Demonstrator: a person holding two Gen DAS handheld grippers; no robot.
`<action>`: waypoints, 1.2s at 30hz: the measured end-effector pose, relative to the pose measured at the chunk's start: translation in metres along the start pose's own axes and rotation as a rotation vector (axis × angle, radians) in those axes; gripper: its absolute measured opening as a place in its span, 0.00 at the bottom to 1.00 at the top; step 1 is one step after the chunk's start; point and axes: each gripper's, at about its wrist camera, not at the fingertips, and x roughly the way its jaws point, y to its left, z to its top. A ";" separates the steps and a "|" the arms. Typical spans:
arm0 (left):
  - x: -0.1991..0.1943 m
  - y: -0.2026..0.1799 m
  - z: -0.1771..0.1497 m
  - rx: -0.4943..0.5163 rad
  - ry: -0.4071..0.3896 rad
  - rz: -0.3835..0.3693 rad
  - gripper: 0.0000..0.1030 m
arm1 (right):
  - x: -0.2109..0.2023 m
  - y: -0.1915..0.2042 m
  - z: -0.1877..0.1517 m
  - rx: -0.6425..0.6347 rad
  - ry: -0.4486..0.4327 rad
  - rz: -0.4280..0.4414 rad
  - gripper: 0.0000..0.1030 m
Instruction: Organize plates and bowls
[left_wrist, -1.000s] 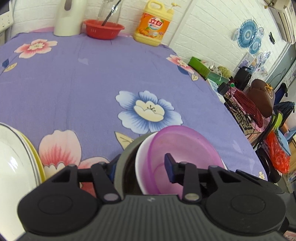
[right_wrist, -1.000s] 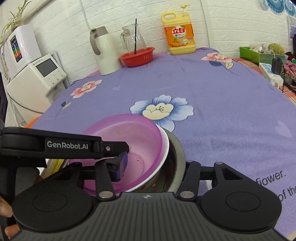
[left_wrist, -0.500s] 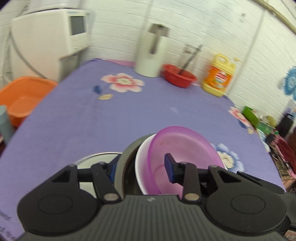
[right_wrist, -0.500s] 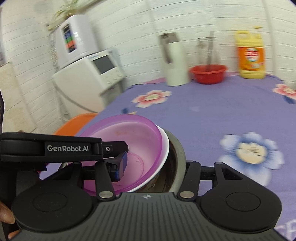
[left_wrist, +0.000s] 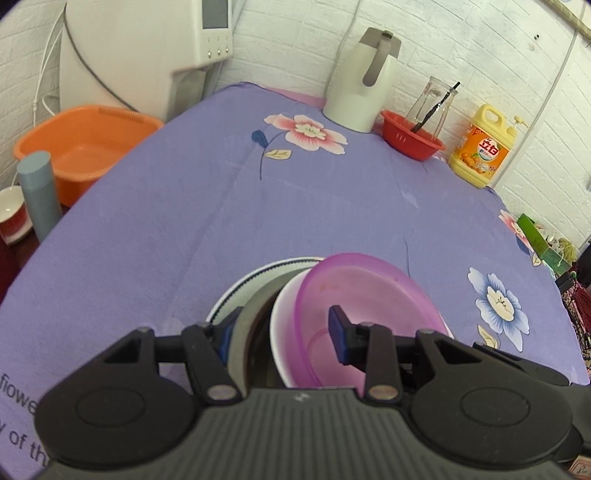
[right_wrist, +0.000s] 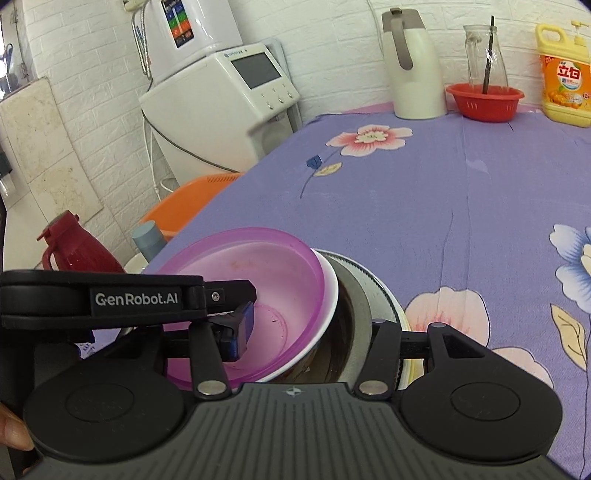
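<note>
Bowls (left_wrist: 354, 314), nested purple in white in steel, are being carried by both tongs, left tongs (left_wrist: 284, 332) and right tongs (right_wrist: 314, 328) each clamping the rim, swinging leftward and now hovering low-centre above a plate stack (left_wrist: 251, 277) on the surface (left_wrist: 295, 206), ready for lowering.

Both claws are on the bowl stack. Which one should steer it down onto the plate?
Right, narrowly. Left claw and right claw both clamp the bowl stack, but the plate rim shows right beside the right claw's outer finger.
</note>
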 end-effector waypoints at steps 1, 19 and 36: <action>0.001 -0.001 0.000 0.005 -0.004 -0.001 0.34 | 0.001 -0.001 -0.001 0.004 -0.003 -0.003 0.84; -0.022 -0.014 0.026 0.028 -0.189 -0.065 0.65 | -0.004 0.004 0.004 -0.004 -0.087 0.040 1.00; -0.027 -0.015 0.037 0.049 -0.213 -0.030 0.67 | -0.029 -0.038 0.015 0.062 -0.182 -0.056 1.00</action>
